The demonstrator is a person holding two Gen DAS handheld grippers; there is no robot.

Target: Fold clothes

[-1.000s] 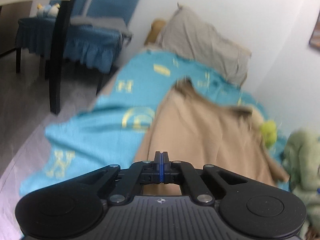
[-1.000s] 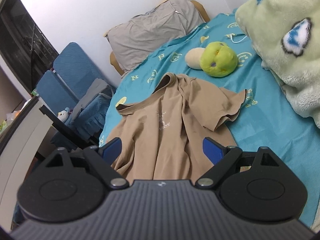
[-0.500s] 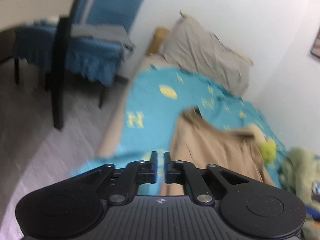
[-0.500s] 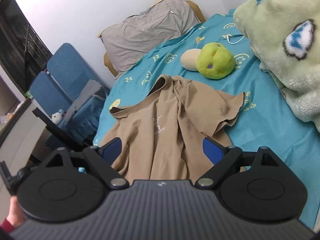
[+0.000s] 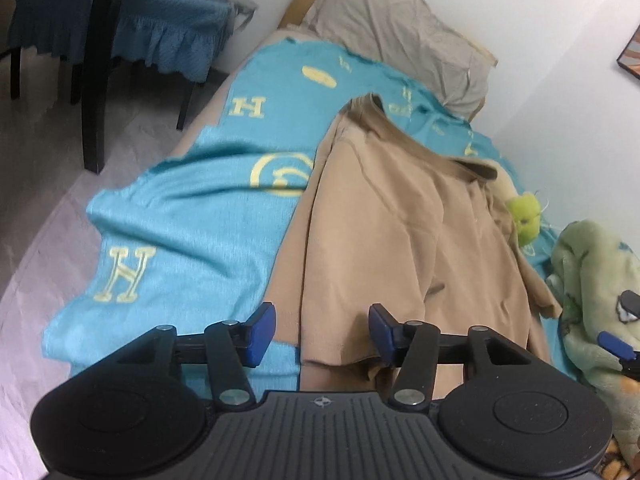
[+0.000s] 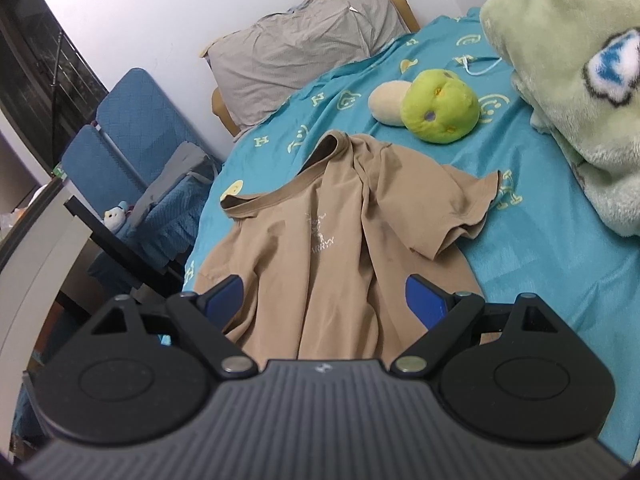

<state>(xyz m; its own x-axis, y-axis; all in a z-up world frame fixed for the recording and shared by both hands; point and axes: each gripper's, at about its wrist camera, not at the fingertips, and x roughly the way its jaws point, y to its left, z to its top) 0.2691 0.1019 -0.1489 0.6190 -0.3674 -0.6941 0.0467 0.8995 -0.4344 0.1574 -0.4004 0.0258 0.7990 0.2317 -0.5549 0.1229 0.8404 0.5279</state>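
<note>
Now the left gripper (image 5: 322, 330) stands about half open, its jaws having just been opening, and its blue pads (image 5: 260, 332) press on nothing. Between and just beyond them lies the near edge of the tan T-shirt (image 5: 400, 232), a folded-over sleeve hem drooping under the right-hand pad; whether that pad brushes the cloth I cannot tell. The right gripper (image 6: 324, 304) is spread wide, with its blue pads (image 6: 424, 304) clear of everything, and the shirt's lower body (image 6: 320, 280) fills the gap ahead of them without being pinched.

From the left wrist view the shirt runs away from the tool, collar (image 5: 368, 112) at the far end, lying on a turquoise blanket (image 5: 192, 216) printed with yellow letters and smiley faces. From the right wrist view the same shirt lies rumpled, its collar (image 6: 280, 196) open toward the far left, a pale chest print (image 6: 320, 236) showing, and one short sleeve (image 6: 468, 200) spread out to the right.

Beyond the shirt sits a green plush ball (image 6: 440, 108) touching a cream plush (image 6: 388, 100). A grey pillow (image 6: 296, 48) leans at the head of the bed, a pale green fleecy plush (image 6: 568, 80) fills the right side, and a blue chair (image 6: 128, 120) stands beside the bed.
</note>
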